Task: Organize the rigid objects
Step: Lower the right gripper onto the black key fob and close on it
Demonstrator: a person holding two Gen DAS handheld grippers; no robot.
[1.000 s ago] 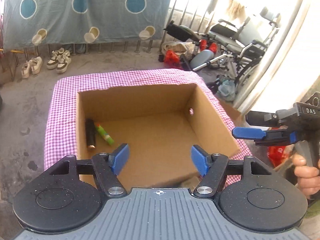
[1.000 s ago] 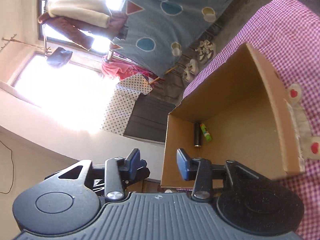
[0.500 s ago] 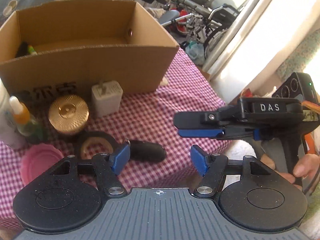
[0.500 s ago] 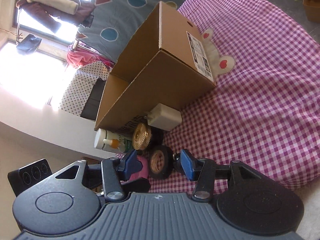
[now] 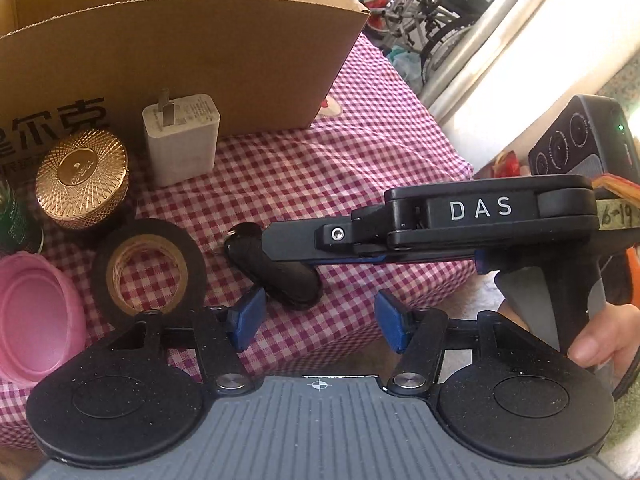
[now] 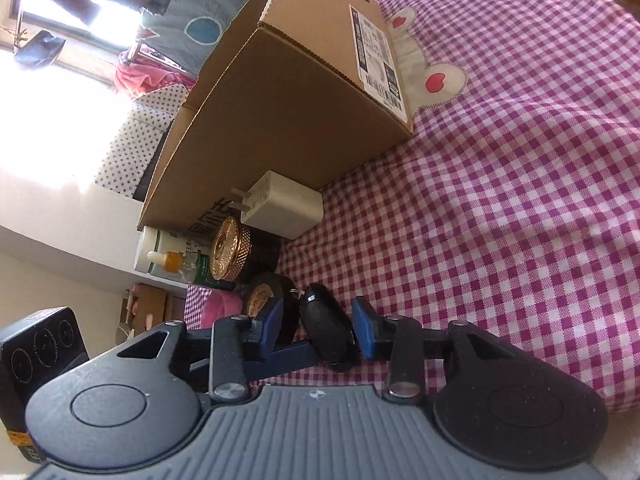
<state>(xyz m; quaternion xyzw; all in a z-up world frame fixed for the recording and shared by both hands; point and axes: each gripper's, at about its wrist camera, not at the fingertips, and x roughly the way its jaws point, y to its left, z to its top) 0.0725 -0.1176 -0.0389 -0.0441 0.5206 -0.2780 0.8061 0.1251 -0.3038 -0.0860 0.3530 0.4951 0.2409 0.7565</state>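
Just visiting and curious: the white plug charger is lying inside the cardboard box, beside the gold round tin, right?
Not quite. The white plug charger is outside the cardboard box, standing on the checked cloth against the box's front wall. It is indeed beside the gold round tin. The left wrist view shows this plainly, and the right wrist view agrees.

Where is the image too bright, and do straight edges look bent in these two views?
Left wrist view: the wall at the upper right is washed out; the cardboard box rim bows from fisheye distortion. Right wrist view: the window glare at the left is blown out white; the checked cloth lines curve toward the edges, but the black key fob stays sharp.
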